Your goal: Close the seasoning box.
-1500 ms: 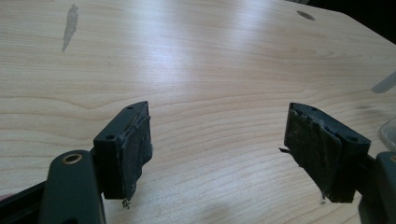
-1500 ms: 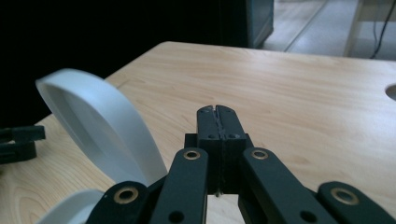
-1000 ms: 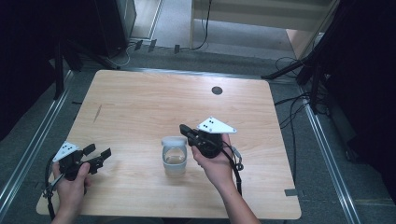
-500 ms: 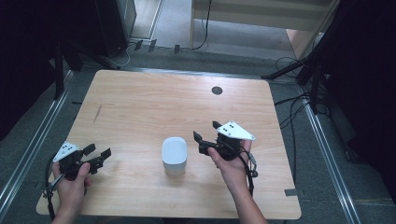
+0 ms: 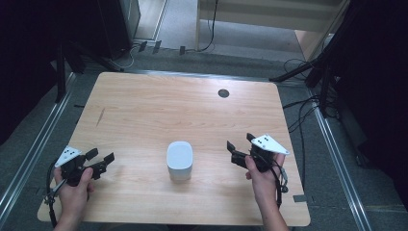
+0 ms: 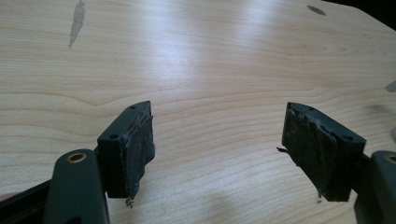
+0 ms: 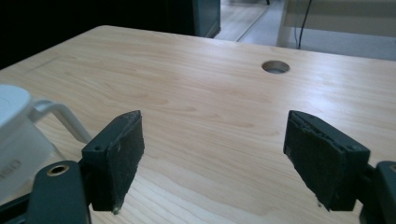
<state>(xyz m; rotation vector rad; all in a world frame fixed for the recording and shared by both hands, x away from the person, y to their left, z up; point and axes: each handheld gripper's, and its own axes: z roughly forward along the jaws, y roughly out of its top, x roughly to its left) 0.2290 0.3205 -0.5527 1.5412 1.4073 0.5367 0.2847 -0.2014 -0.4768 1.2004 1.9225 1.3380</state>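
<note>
Where light wooden tabletop (image 5: pixel 144 110) spans frame: round cable hole (image 5: pixel 223 93) near far edge, dark streak (image 5: pixel 100 117) at left. White mug (image 5: pixel 179 161), upside down, handle visible in right gripper view, stands near front centre, between grippers, touching neither. Right gripper (image 5: pixel 239 150): just right of mug, jaws wide, empty. Left gripper (image 5: pixel 100 160): well left of mug, jaws wide, empty.

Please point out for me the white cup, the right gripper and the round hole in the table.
white cup (image 5: pixel 180 160), high view, on its flat top face.
right gripper (image 5: pixel 238 150), high view, midway between its two open jaw tips.
round hole (image 5: pixel 223 93), high view, at its dark centre.
</note>
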